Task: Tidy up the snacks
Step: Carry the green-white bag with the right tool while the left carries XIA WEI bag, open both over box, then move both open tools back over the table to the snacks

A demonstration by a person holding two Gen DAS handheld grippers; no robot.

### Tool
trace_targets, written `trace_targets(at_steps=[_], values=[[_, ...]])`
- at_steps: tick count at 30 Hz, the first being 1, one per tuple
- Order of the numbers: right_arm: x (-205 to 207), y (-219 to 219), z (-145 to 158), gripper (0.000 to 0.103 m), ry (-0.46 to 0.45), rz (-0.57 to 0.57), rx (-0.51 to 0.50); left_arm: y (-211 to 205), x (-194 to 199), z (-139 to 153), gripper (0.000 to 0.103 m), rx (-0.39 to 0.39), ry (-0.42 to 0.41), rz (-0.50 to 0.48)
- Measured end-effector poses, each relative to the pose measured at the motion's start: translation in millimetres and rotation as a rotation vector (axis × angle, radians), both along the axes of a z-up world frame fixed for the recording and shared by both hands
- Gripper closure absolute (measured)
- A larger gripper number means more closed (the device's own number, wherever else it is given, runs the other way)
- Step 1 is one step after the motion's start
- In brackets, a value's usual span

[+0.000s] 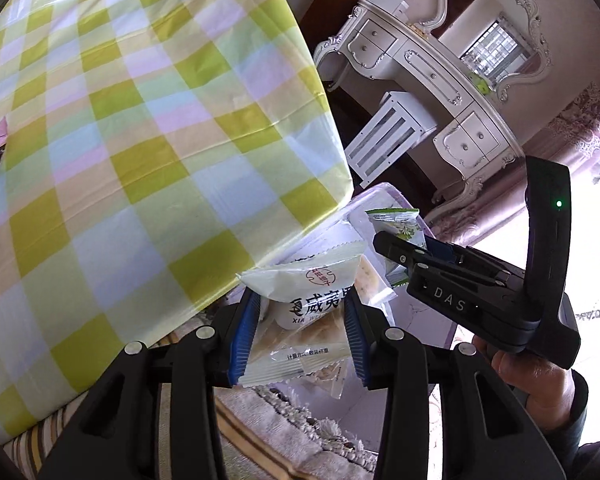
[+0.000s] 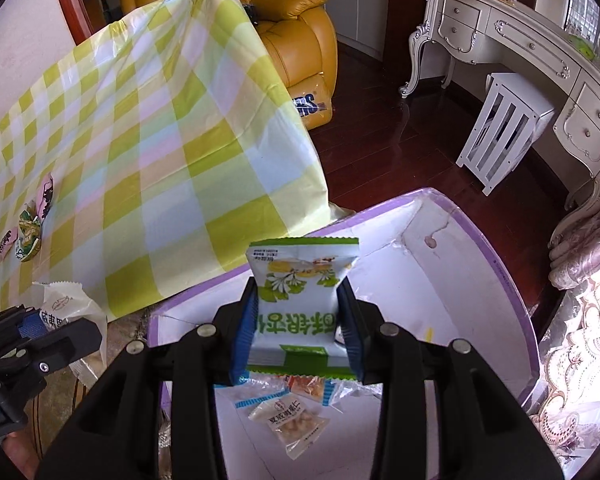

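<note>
Between right tool (image 2: pixel 298 334) pads, green packet (image 2: pixel 300 300).

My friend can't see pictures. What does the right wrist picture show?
The right tool grips a green-and-white snack packet above a purple-edged white box holding a few small packets. A yellow-checked tablecloth lies to the left.

Both wrist cameras close behind their tongs, angled down, sharing the checked tablecloth (image 1: pixel 140 140) and dressing table (image 2: pixel 520 40)

Bright daylight, heavy fisheye bend
Window glare blows out the right edge; the checked tablecloth (image 2: pixel 148 152) looks washed; corners are vignetted black, focus sharp.
</note>
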State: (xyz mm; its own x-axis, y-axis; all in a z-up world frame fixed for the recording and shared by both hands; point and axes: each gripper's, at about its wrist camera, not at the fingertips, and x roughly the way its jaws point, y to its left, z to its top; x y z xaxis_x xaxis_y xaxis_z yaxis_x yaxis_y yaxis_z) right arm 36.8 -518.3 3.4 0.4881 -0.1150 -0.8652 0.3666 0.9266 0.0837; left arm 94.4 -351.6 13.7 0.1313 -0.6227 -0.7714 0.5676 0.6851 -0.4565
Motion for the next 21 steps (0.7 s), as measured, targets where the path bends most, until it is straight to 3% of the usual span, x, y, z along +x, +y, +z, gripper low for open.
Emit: trace_targets(at_steps=[2, 3, 5, 11, 21], values=[[-6, -5, -1, 0.062, 0.002, -0.012, 0.001, -11, -2, -1, 0.052, -0.018, 0.008, -0.032], [-9, -7, -1, 0.061, 0.006, -0.017, -0.001, -15, -3, -1, 0.04, -0.017, 0.003, -0.042], [-12, -9, -2, 0.052, 0.007, -0.023, 0.0, -19, -6, 0, 0.029, -0.016, -0.012, -0.055], [-13, -8, 1, 0.039, 0.001, -0.034, -0.021, -6, -3, 7, 0.029, -0.006, -0.055, -0.013], [10, 31, 15, 0.031, -0.028, 0.056, -0.008, 49, 12, 36, 0.029, 0.047, -0.25, 0.135]])
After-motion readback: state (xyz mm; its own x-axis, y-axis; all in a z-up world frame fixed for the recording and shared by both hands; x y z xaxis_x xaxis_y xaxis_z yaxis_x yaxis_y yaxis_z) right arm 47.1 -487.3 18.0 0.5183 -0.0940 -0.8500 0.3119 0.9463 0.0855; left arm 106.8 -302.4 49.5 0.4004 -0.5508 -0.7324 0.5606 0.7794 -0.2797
